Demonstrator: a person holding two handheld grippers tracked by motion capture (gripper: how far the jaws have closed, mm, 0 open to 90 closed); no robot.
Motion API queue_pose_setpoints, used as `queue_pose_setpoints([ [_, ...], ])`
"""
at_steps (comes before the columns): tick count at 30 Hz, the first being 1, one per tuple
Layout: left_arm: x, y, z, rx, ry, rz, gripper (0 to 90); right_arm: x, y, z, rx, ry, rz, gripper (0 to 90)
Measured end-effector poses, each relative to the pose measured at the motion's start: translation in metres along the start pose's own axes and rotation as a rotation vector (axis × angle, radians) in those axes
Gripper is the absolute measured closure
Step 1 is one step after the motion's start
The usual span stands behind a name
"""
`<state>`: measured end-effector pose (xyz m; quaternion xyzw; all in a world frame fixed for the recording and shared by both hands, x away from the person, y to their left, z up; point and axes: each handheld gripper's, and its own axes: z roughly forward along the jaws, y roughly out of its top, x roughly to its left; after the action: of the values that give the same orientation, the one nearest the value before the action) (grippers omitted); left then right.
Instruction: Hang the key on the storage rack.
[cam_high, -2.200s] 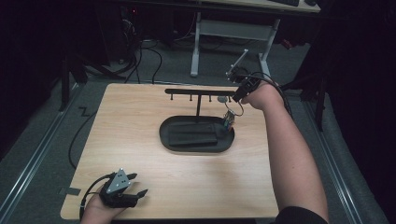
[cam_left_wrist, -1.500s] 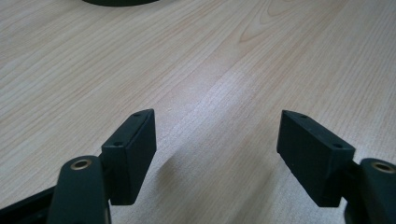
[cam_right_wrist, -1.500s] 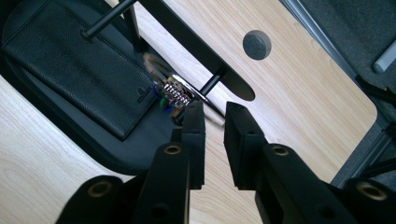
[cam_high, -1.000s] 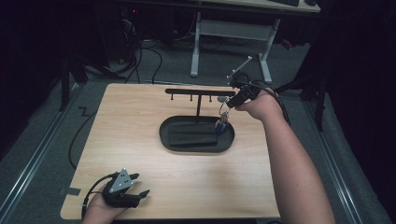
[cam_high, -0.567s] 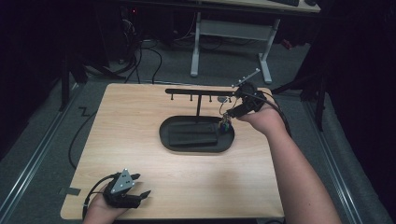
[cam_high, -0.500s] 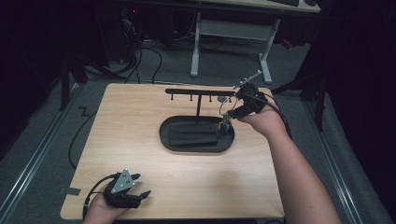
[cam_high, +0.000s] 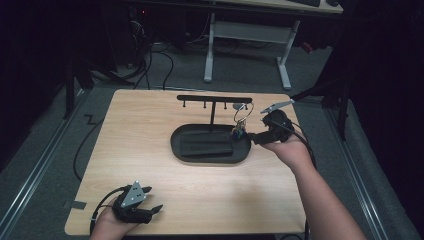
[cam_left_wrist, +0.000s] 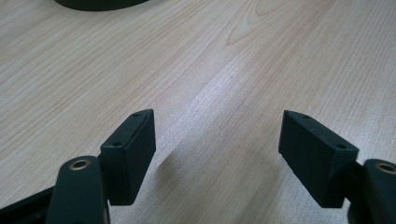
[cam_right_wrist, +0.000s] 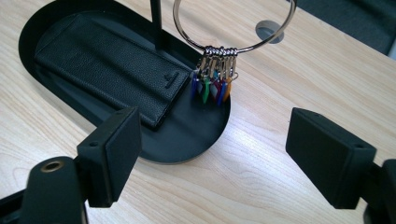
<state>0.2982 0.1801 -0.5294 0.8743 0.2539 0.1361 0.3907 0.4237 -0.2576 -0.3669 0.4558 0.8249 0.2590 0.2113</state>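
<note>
On the light wooden bench (cam_high: 150, 130) a black oval tray (cam_high: 176, 141) stands in the middle. A flat black leather pouch (cam_right_wrist: 107, 60) lies in it. Behind the pouch rises a black hook stand (cam_high: 214, 99). From its right end hangs a metal key ring with coloured tags (cam_right_wrist: 214, 79), over the tray's right end.

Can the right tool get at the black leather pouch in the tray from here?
Probably yes. The right tool stands open just outside the oval black tray, and the black leather pouch lies uncovered; the hanging silver key ring sits off to one side.

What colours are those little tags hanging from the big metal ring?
Blue, green, red and orange tags on the ring; clearest in the right gripper view.
</note>
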Motion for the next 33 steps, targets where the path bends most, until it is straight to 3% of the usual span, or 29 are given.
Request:
queue_pose_setpoints([
  [7,-0.002,0.0,0.003,0.006,-0.004,0.001,28.0,0.002,-0.033,0.0,-0.047,0.008,0.044,18.1],
  [10,-0.003,0.001,0.004,0.008,-0.003,0.004,27.9,0.007,-0.047,0.002,-0.064,-0.018,0.05,19.6],
  [11,-0.004,0.001,0.004,0.011,-0.005,0.004,27.9,0.008,-0.048,0.003,-0.015,-0.022,0.059,21.0],
  [12,-0.004,0.001,0.005,0.013,-0.005,0.005,27.9,0.013,-0.05,0.006,0.011,-0.072,0.075,18.2],
  [13,-0.004,0.001,0.005,0.012,-0.005,0.005,28.0,0.018,-0.056,0.008,-0.01,-0.11,0.054,17.4],
  [15,-0.005,0.001,0.006,0.014,-0.006,0.007,28.0,0.024,-0.065,0.01,-0.021,-0.11,0.037,20.1],
  [21,-0.004,0.002,0.007,0.016,-0.01,0.008,28.0,0.038,-0.097,0.019,-0.086,-0.021,0.067,17.3],
  [26,-0.004,0.002,0.008,0.015,-0.005,0.005,28.0,0.049,-0.132,0.03,-0.114,0.051,0.126,17.2],
  [29,-0.005,0.003,0.005,-0.012,0.019,0.006,29.0,0.057,-0.153,0.035,-0.158,0.106,0.165,15.2],
  [33,-0.006,0.004,0.004,-0.042,0.017,-0.024,28.8,0.073,-0.178,0.031,-0.241,0.123,0.187,13.3],
])
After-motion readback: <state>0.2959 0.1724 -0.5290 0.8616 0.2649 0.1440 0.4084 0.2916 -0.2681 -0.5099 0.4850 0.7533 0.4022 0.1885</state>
